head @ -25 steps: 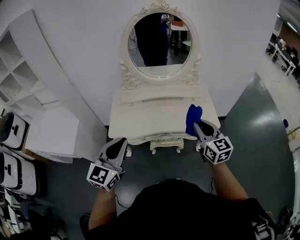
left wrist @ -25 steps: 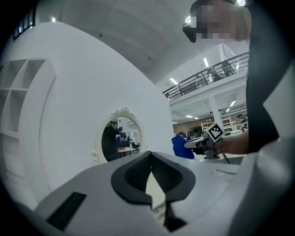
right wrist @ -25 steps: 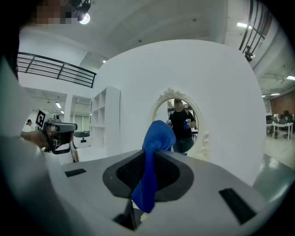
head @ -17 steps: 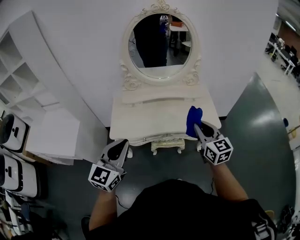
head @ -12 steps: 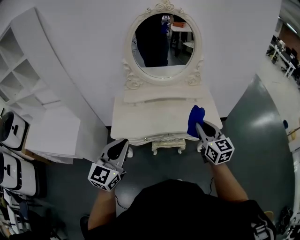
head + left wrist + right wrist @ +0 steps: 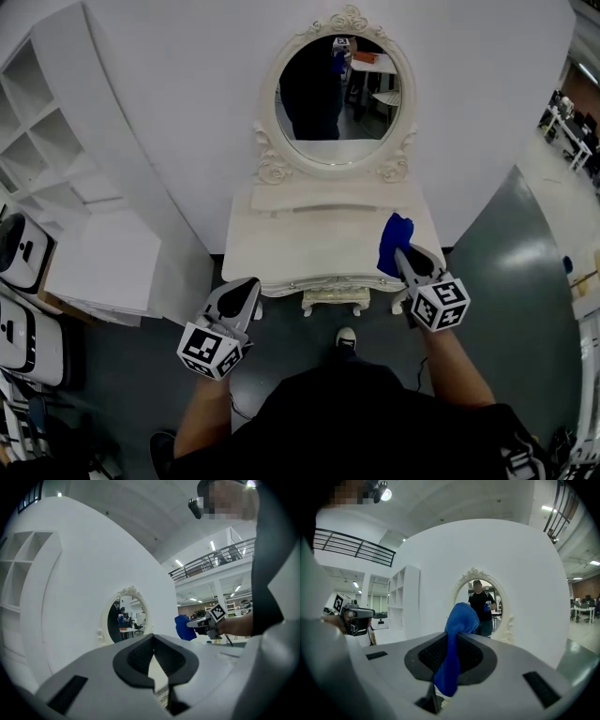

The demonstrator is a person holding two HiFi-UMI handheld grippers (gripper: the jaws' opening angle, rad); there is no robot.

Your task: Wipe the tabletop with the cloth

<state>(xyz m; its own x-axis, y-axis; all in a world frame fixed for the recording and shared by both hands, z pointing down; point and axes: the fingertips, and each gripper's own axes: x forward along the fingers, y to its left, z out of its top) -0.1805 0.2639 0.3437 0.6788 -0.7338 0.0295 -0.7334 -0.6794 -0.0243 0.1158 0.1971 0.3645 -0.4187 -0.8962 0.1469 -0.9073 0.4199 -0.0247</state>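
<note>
A white dressing table [image 6: 300,251] stands against the wall under an oval mirror [image 6: 337,89]. My right gripper [image 6: 402,253] is shut on a blue cloth [image 6: 395,240], which hangs bunched over the tabletop's right front corner. In the right gripper view the blue cloth [image 6: 456,648] stands up from between the jaws. My left gripper [image 6: 247,283] hovers off the table's left front corner, shut and with nothing in it. In the left gripper view the left gripper [image 6: 153,638] points at the mirror [image 6: 125,618], with the blue cloth [image 6: 184,627] off to the right.
White open shelving [image 6: 42,141] stands at the left, with a low white cabinet [image 6: 108,267] beside the table. White machines [image 6: 23,253] sit at the far left. The person's shoe [image 6: 346,338] shows on the dark floor under the table's front.
The head view has shifted a little, so table and mirror sit slightly right and lower. A shoe has come into view under the table. Both grippers hold nearly the same places.
</note>
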